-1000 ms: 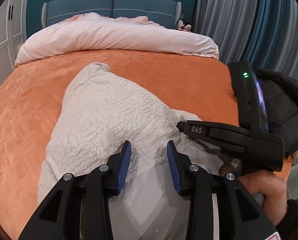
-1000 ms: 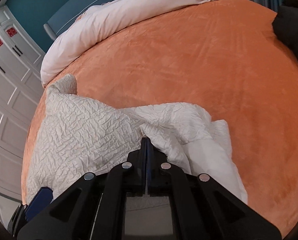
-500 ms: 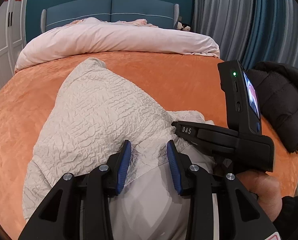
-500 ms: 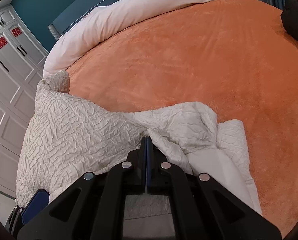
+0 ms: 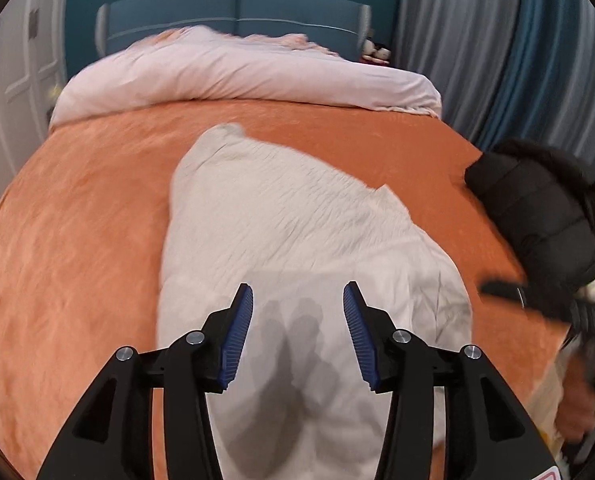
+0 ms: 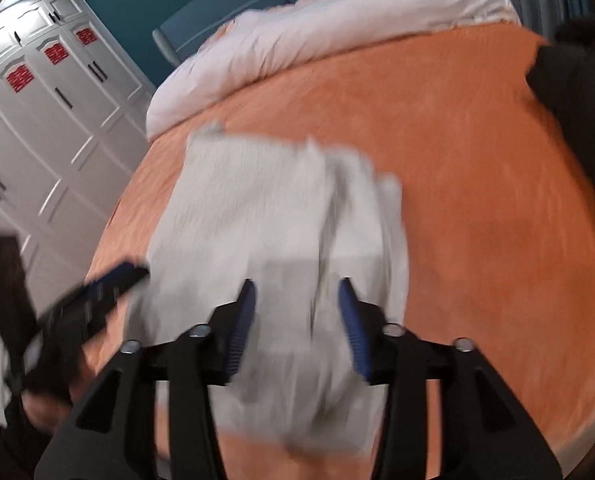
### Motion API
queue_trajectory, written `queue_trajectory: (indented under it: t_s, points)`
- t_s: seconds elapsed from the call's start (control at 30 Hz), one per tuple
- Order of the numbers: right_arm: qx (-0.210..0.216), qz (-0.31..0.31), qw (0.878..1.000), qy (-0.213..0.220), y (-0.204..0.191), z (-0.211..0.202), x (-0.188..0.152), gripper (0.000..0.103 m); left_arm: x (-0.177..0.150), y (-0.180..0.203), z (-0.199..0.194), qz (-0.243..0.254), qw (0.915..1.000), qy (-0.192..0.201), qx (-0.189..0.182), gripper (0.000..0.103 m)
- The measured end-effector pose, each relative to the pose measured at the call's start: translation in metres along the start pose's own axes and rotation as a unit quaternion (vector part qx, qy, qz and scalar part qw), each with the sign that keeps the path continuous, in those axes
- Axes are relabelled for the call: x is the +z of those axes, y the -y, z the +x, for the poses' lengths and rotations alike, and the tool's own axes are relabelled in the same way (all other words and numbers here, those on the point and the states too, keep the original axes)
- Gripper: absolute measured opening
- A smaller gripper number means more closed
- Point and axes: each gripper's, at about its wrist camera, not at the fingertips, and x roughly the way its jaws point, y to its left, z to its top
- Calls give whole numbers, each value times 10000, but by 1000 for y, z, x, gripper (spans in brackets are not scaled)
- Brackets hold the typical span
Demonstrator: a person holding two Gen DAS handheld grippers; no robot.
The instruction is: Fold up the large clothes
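Both the left claw (image 5: 297,320) and right claw (image 6: 295,314) are opening, pads clear of the cream garment (image 5: 297,220) lying on the orange bed (image 5: 77,240).

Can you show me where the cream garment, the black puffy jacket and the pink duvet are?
cream garment (image 5: 297,216), left wrist view, its crinkled middle.
black puffy jacket (image 5: 537,208), left wrist view, its quilted front.
pink duvet (image 5: 249,76), left wrist view, its top.

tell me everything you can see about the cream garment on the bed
The cream garment is a large padded piece with a crinkled, quilted-looking outer and a smoother pale lining near the camera. It lies flat on the orange bedspread, folded lengthwise with one side lapped over the other, running from the near edge toward the pillows. No pad presses on it: the left hand-held gripper and right hand-held gripper are opening above it.
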Motion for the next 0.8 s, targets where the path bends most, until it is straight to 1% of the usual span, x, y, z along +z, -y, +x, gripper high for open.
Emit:
queue_trajectory:
  t_s: [0.03, 0.1, 0.17, 0.27, 0.37, 0.4, 0.43, 0.5, 0.53, 0.57, 0.63, 0.67, 0.7, 0.73, 0.8]
  points:
    - [-19, -8, 10000, -70, -1, -2, -15, 54, -4, -3, -4, -88, 10000, -38, 17, 46]
    - [-142, -193, 9996, -122, -9, 1, -35, 54, -14, -6, -8, -191, 9997, -133, 110, 46]
    - [-290, -465, 9985, -1, -25, 0, -46, 54, -22, -5, -9, -205, 9993, -230, 217, 46]
    - [-259, -880, 9957, 142, -47, -1, -51, 53, -32, -2, -10, -107, 9986, -260, 440, 46]
    - [-411, -1124, 9928, 54, -52, 16, -50, 52, -39, -6, -8, -167, 9978, -305, 561, 46]
    - [-414, -1109, 9930, -52, -46, 24, -50, 52, -40, -6, -8, -192, 9977, -305, 574, 46]
    - [-361, -1007, 9939, -248, -37, 33, -51, 45, -40, -6, -8, -205, 9976, -307, 587, 47]
    - [-275, -756, 9953, -544, -19, 39, -58, 37, -41, -5, -7, -208, 9975, -348, 587, 48]
    - [-258, -624, 9957, -633, -9, 38, -62, 30, -41, -5, -8, -209, 9975, -356, 566, 49]
    - [-369, -483, 9957, -704, 4, 35, -69, 27, -42, -6, -9, -196, 9976, -355, 570, 51]
    - [-423, -239, 9957, -791, 24, 28, -83, 28, -45, -6, -8, -178, 9975, -382, 572, 53]
    - [-617, -61, 9945, -847, 36, 23, -91, 28, -46, -6, -7, -170, 9974, -373, 588, 53]
    - [-939, -61, 9921, -828, 41, 16, -95, 29, -45, -6, -8, -159, 9973, -350, 620, 53]
    - [-947, -98, 9929, -710, 41, 8, -95, 29, -46, -5, -6, -148, 9973, -337, 637, 53]
    - [-375, -34, 9990, -239, 36, -18, -84, 30, -47, -5, -4, -186, 9973, -317, 632, 54]
